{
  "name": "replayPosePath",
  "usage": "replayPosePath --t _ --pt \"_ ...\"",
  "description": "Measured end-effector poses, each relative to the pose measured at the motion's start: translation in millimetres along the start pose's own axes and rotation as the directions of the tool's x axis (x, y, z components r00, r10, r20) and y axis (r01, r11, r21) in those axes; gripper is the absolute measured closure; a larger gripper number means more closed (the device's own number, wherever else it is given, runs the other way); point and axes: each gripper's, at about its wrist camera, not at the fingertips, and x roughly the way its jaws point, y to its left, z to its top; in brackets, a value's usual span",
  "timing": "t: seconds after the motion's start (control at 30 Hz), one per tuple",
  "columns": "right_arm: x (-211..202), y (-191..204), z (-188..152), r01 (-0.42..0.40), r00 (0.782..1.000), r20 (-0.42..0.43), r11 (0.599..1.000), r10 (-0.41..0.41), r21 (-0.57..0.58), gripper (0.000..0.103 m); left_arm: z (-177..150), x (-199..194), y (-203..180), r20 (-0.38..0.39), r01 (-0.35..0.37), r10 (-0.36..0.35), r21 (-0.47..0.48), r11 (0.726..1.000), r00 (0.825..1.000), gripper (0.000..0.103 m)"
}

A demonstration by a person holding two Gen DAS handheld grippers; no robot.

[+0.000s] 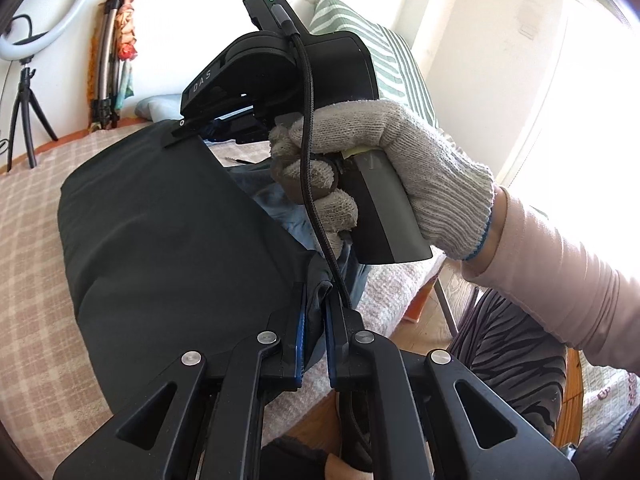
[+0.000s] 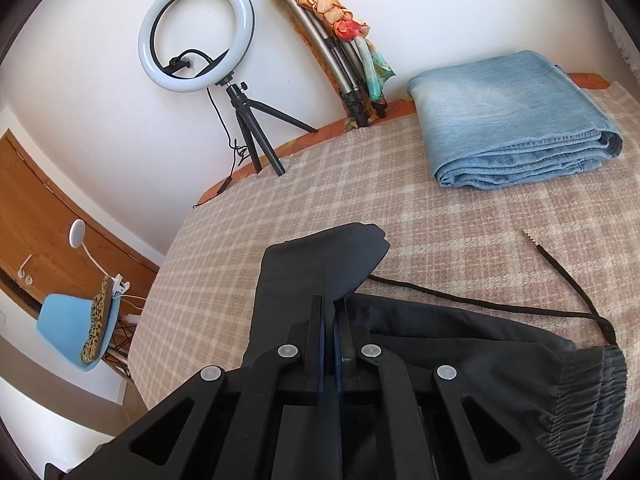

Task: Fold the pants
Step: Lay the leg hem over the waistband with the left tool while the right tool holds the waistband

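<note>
Wall (image 2: 100,128): plain white, unmarked. A ring light (image 2: 196,36) on a small black tripod stands against it, ahead and left of the right gripper; its cable hangs down the wall. Ahead of the gripper, a folded metal tripod (image 2: 344,80) wrapped in a patterned scarf leans on the same wall. Worktop covering: a pink-and-cream checked cloth (image 2: 320,184) over an orange underlayer. Far left of the gripper: a wooden door (image 2: 48,208), a light blue chair (image 2: 68,328) and a white clip lamp (image 2: 80,236). In the left wrist view, strong daylight enters from a window (image 1: 580,128) on the right, beside a green-striped cushion (image 1: 384,48). Floor: wood.
</note>
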Motion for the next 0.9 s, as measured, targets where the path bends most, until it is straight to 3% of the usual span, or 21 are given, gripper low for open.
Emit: replayPosePath --t 0.37,0.9 --pt "-36.5 -53.3 4.4 0.033 0.998 0.052 0.998 -0.036 0.044 0.102 26.2 42.0 -28.3 -0.024 0.095 -0.094 0.043 0.995 0.995 0.096" --pt "-53.0 -93.0 1.6 0.088 0.994 0.055 0.993 -0.093 0.084 0.102 37.9 72.5 -38.1 -0.057 0.137 -0.134 0.06 0.989 0.989 0.096"
